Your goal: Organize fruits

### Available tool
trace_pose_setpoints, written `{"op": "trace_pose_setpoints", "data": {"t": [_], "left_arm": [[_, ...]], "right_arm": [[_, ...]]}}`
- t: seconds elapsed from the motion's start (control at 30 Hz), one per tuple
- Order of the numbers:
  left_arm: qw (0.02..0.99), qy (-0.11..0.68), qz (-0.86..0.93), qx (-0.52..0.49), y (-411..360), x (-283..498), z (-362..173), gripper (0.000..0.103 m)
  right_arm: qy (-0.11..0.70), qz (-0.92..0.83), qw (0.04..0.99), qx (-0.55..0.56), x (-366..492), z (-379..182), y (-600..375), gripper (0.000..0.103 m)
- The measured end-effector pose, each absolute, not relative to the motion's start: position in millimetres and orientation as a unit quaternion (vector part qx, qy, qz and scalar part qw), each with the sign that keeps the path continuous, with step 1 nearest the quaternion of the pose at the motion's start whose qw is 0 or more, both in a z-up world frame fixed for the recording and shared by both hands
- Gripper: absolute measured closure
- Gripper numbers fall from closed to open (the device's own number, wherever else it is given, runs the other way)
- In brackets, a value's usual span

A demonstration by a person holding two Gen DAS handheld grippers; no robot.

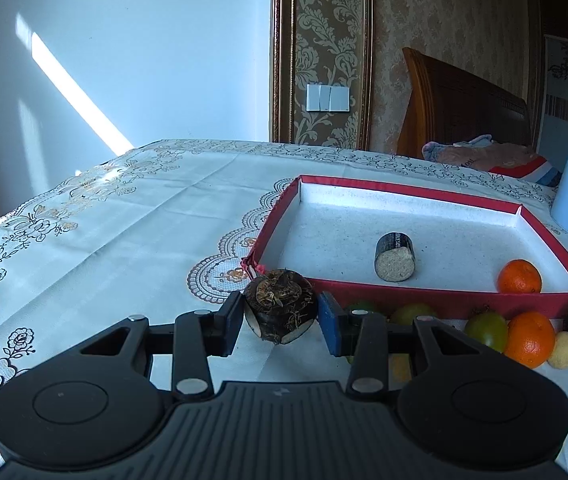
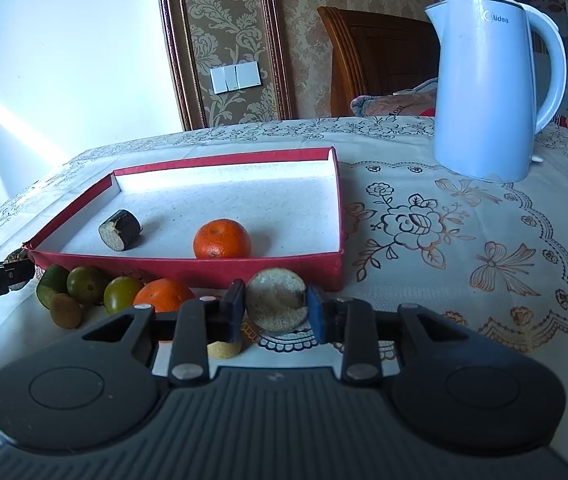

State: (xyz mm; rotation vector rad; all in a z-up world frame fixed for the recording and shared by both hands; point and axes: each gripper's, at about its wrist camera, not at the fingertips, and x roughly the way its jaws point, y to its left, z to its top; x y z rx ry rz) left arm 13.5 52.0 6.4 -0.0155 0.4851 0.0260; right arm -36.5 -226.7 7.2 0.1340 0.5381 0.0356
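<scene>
1. My left gripper (image 1: 280, 322): one, clamped on a dark, rooty sugarcane chunk (image 1: 280, 306), held just off the near left corner of the red box (image 1: 443, 298).
2. My right gripper (image 2: 276, 312): one, clamped on a pale-faced sugarcane piece (image 2: 276, 304), held in front of the red box's near wall.
3. Red box, white-lined: one, on the table (image 2: 423, 220). Contents I count: one sugarcane segment (image 2: 120, 230) lying on its side, one tangerine (image 2: 222, 239) near the front wall.
4. Loose fruit on the table along the red box's near wall, right wrist view: one tangerine outside (image 2: 164, 294), three green round fruits (image 2: 122, 293), one brown kiwi-like fruit (image 2: 66, 311), one small yellowish fruit (image 2: 224, 349) partly hidden under my right gripper.
5. Blue kettle (image 2: 491, 88): one, upright on the table, right of the red box and well apart from it.
6. Lace tablecloth (image 1: 104, 232): one, covering the table.
</scene>
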Motion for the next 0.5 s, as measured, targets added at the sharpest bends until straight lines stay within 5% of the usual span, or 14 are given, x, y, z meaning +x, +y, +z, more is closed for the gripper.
{"op": "trace_pose_setpoints", "data": {"t": [0.5], "left_arm": [[0.979, 0.201, -0.008, -0.014, 23.1, 11.7, 30.5, 0.063]], "right_arm": [[0.224, 0.057, 0.972, 0.052, -37.7, 31.4, -200.4, 0.073]]}}
